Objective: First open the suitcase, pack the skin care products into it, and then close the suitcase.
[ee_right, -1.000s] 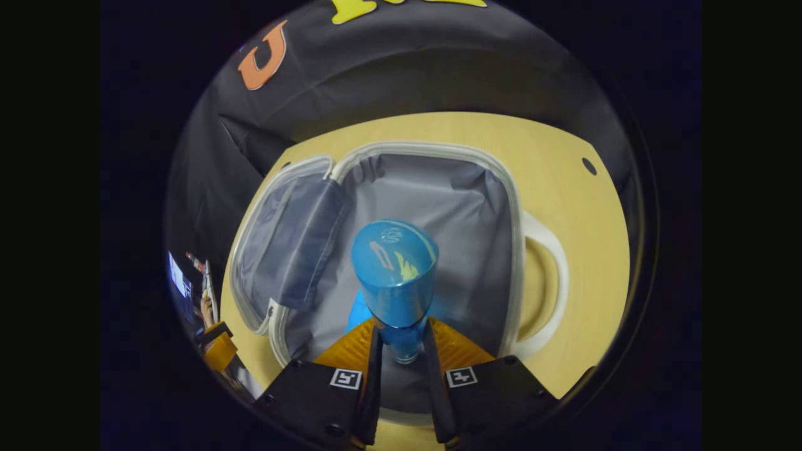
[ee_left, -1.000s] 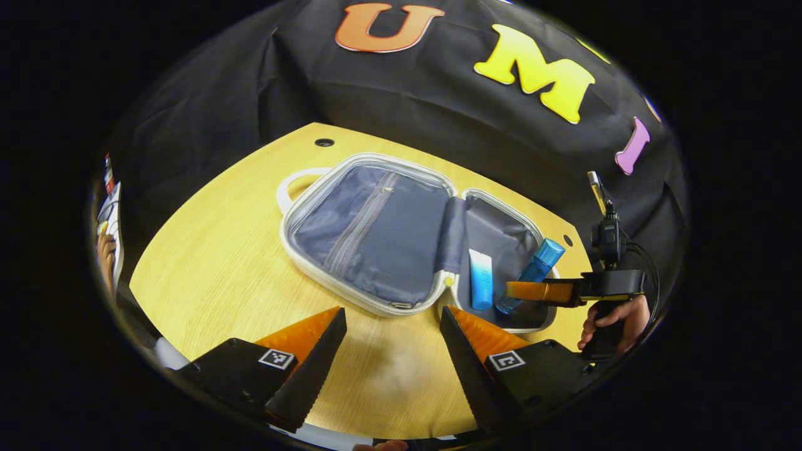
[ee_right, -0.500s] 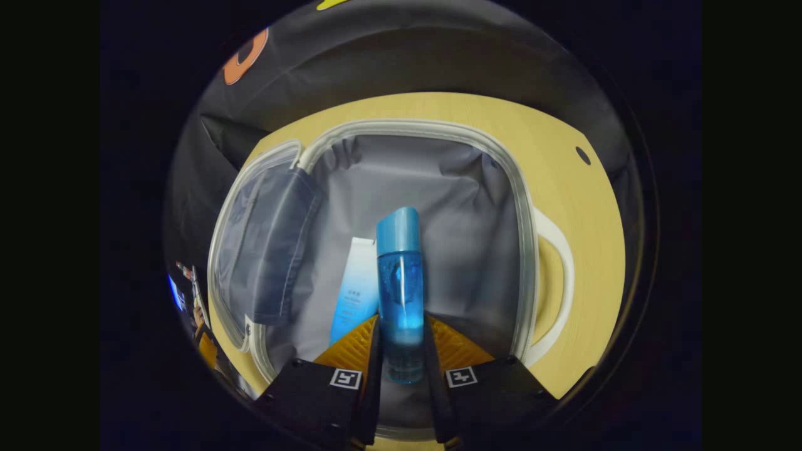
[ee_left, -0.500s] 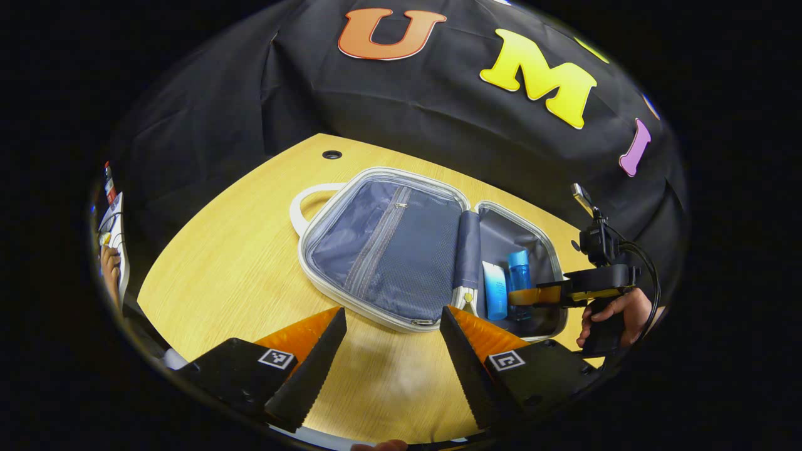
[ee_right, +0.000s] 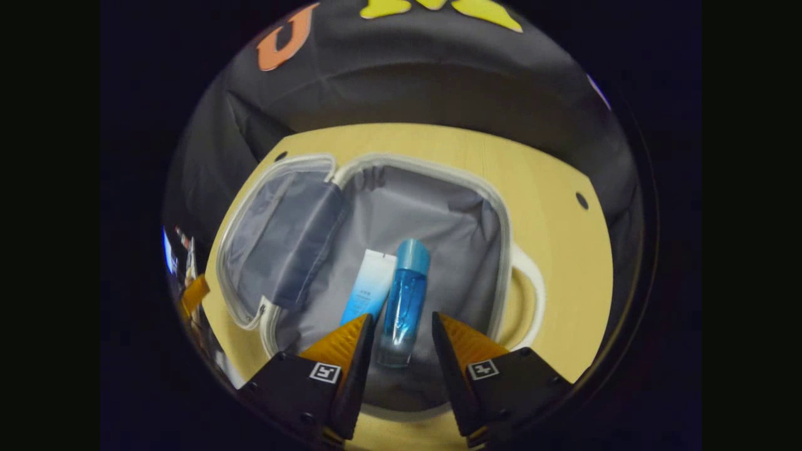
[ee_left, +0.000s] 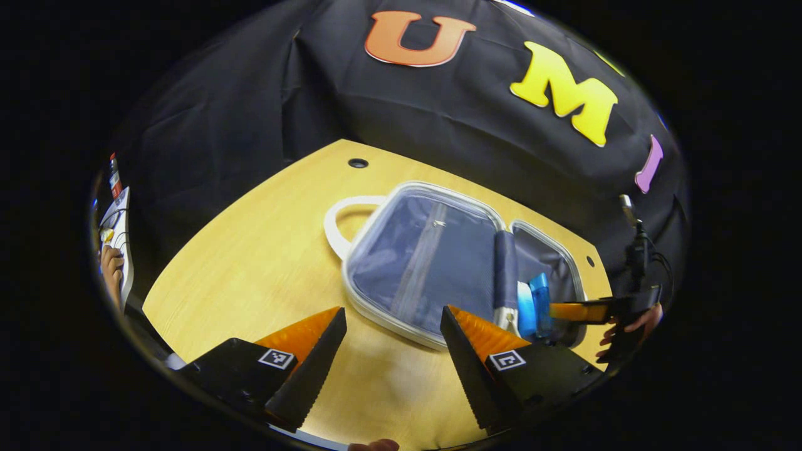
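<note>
The small suitcase (ee_right: 501, 219) lies open on the wooden table, its zippered lid half (ee_right: 282, 238) folded out to the left. In its deep half a blue bottle (ee_right: 404, 304) lies flat beside a white-and-blue tube (ee_right: 371, 287). My right gripper (ee_right: 401, 329) hovers open just above the bottle's base, fingers clear of it. In the left gripper view the suitcase (ee_left: 432, 269) sits ahead and to the right, with the bottle (ee_left: 540, 299) and tube (ee_left: 525, 310) inside. The right gripper (ee_left: 567, 311), held by a hand (ee_left: 630, 326), reaches over them. My left gripper (ee_left: 391, 351) is open above bare table.
The suitcase's white handles stick out at both ends (ee_left: 341, 219) (ee_right: 532, 294). Small round holes (ee_left: 358, 163) (ee_right: 582, 200) mark the table's far corners. The black cloth wall stands close behind. A person's hand and some equipment (ee_left: 113, 250) show at the far left edge.
The right gripper opened and let go of the blue bottle, which now lies flat beside the tube; the gripper drew back a little. The left gripper shifted left, away from the suitcase.
</note>
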A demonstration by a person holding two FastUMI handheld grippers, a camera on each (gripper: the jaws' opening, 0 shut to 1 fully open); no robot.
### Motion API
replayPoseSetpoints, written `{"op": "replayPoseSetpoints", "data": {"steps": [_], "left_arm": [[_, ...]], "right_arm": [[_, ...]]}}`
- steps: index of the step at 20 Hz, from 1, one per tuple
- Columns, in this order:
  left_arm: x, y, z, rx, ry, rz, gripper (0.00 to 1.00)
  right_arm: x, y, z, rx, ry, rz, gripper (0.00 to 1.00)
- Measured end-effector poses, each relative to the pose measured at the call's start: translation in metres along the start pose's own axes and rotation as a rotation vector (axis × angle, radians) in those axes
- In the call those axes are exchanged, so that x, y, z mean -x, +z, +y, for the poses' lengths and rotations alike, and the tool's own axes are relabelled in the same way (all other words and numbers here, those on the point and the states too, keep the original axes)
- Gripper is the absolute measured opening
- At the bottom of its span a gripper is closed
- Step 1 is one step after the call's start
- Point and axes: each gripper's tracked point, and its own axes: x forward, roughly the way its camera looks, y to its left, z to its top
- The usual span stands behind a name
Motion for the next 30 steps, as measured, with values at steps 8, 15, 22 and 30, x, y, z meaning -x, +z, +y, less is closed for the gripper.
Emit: {"op": "replayPoseSetpoints", "data": {"steps": [8, 15, 22, 30], "left_arm": [[-0.07, 0.064, 0.069, 0.235, -0.102, -0.071, 0.97], [-0.146, 0.074, 0.084, 0.266, -0.087, 0.019, 0.92], [-0.168, 0.066, 0.082, 0.29, -0.05, 0.094, 0.68], [-0.162, 0.075, 0.064, 0.28, -0.048, 0.092, 0.24]], "right_arm": [[0.101, -0.003, -0.019, 0.099, 0.065, -0.151, 0.72], [0.136, -0.023, -0.054, 0.045, 0.023, -0.153, 0.69], [0.146, -0.028, -0.06, 0.034, 0.013, -0.169, 0.72], [0.153, -0.031, -0.059, 0.001, 0.042, -0.19, 0.72]]}}
